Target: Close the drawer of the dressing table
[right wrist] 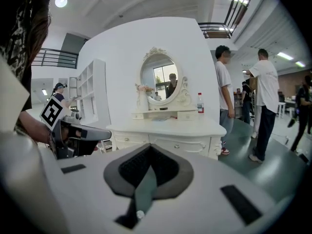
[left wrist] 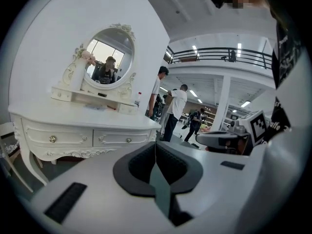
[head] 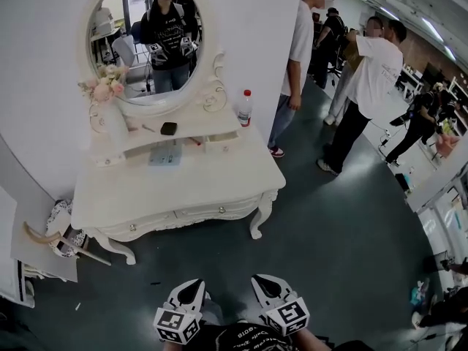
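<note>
Both tools, left tool (head: 194, 287) and right tool (head: 263, 282), have jaws pressed together on nothing, held well apart from the white counter (head: 219, 185) ahead.

Behind their marker cubes (head: 177, 325), the left gripper (head: 196, 284) and right gripper (head: 260, 278) are cut off by the head view's lower edge. Well ahead of both jaws, on the dressing table (head: 219, 185), the dark object (head: 169, 129) on the upper shelf (head: 139, 140) is too small to name — and whether the little drawer (head: 221, 140) beside the bottle (head: 245, 108) stands ajar cannot be told. In the left gripper view, left of the jaws, the table's end runs into the dark lens rim
</note>
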Demonstrator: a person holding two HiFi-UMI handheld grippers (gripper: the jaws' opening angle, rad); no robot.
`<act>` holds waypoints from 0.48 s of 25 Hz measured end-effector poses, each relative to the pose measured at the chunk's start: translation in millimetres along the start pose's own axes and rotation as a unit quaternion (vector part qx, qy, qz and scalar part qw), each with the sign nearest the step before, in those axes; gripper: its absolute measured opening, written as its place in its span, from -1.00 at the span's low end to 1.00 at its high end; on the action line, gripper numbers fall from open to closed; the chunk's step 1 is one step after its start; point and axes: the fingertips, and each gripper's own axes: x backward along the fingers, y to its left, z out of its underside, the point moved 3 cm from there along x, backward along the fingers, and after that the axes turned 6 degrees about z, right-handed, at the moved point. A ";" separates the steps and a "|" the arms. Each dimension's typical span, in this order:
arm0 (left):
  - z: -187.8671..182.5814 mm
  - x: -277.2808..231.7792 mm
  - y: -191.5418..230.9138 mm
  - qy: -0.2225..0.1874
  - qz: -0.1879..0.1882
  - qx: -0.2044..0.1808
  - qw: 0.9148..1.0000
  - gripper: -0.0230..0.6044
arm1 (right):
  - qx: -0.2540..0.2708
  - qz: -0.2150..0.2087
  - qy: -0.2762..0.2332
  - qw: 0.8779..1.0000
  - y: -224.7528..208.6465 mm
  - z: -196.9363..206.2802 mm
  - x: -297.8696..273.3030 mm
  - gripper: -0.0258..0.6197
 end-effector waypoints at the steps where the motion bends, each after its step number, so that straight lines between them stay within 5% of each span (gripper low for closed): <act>1: -2.2 -4.1 8.5 0.005 0.004 0.001 1.000 -0.87 | -0.001 0.003 0.000 1.000 0.1 -3.3 -8.6 -0.89; 12: -37.5 -39.0 85.2 0.044 0.069 -0.014 0.997 -0.87 | -0.021 0.028 0.007 0.999 16.6 -32.5 -94.5 -0.89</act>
